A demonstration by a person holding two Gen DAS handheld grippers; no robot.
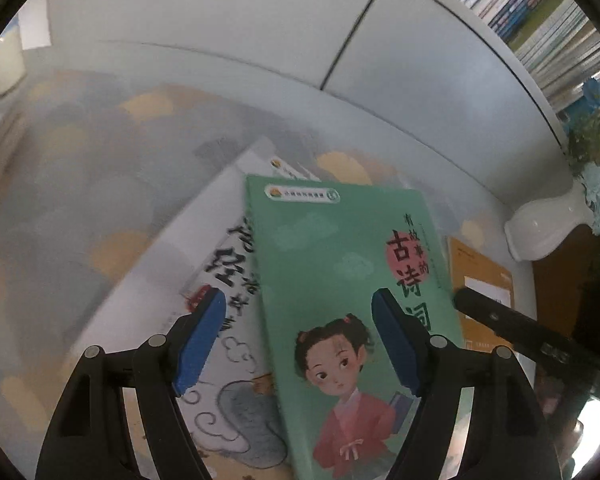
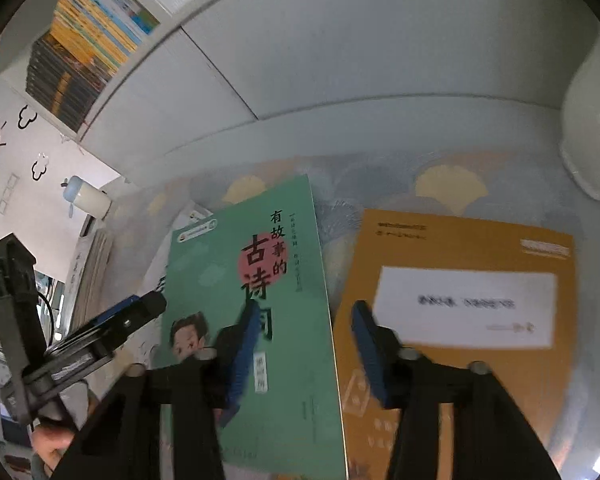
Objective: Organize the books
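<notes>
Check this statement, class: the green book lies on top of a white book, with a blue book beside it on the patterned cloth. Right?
One detail is wrong. The book beside the green book is orange, not blue, as the right wrist view shows. The green one does overlap the white book on the patterned cloth.

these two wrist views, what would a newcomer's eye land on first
First, the bright green paperback book with a cartoon child on its cover, lying in the middle on top of a white book with black brush lettering. Next, the orange book with a white label, flat to its right. Both blue-padded grippers, left and right, hang above them, holding nothing.
</notes>
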